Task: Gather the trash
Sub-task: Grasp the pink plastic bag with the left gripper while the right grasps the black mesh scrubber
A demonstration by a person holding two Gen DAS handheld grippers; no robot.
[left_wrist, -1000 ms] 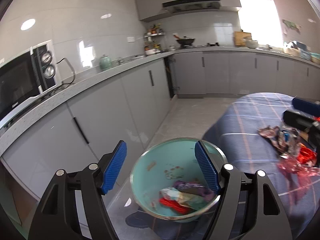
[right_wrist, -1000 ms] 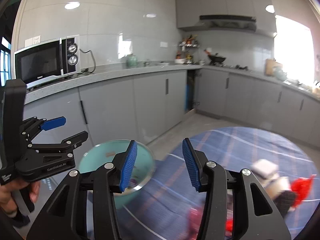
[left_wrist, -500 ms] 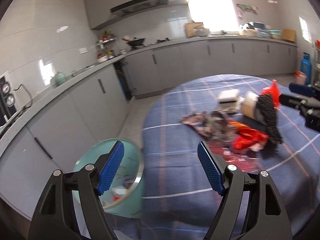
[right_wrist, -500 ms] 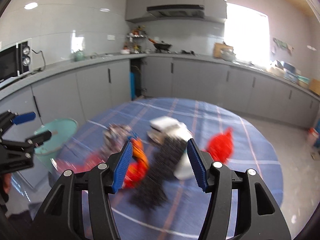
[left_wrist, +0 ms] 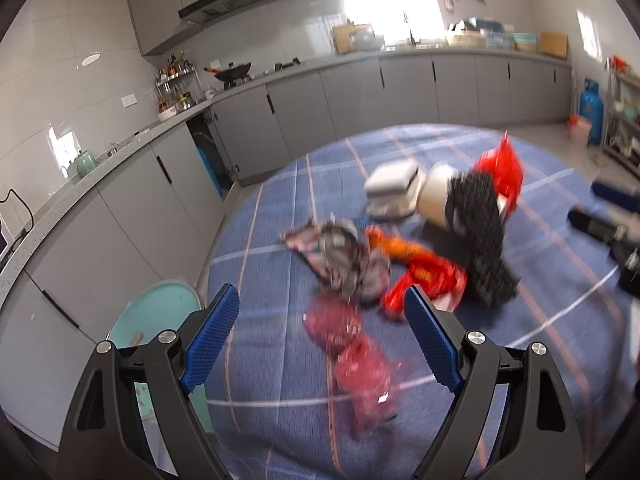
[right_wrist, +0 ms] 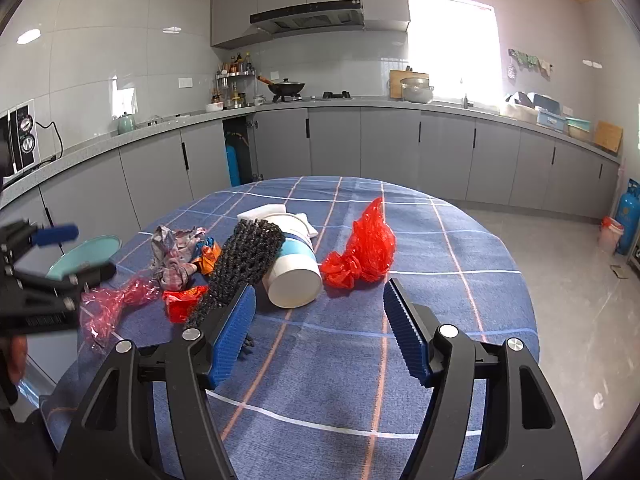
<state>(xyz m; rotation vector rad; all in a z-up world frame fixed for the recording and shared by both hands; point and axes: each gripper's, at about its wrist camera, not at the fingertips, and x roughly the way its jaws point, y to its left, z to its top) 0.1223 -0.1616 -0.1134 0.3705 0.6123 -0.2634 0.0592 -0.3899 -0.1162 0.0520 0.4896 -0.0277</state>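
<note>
Trash lies on a round table with a blue checked cloth (right_wrist: 360, 360): a red plastic bag (right_wrist: 366, 250), a white paper cup (right_wrist: 294, 276) on its side, a black mesh piece (right_wrist: 236, 268), crumpled grey wrappers (right_wrist: 174, 250), a red wrapper (right_wrist: 182, 300) and a clear pink bag (right_wrist: 108, 304). My left gripper (left_wrist: 320, 340) is open and empty above the pink bag (left_wrist: 356, 356). My right gripper (right_wrist: 320, 332) is open and empty, just short of the cup. A teal trash bin (left_wrist: 156, 312) stands on the floor left of the table; it also shows in the right wrist view (right_wrist: 86, 254).
Grey kitchen cabinets (right_wrist: 400, 152) run along the back and left walls under a counter. A blue gas cylinder (right_wrist: 628, 216) stands at the far right on the floor. My right gripper shows at the right edge of the left wrist view (left_wrist: 608, 220).
Both grippers have swung right, away from the teal bin and over the table. The trash pile has come into full view before them. Both stay open and empty.
</note>
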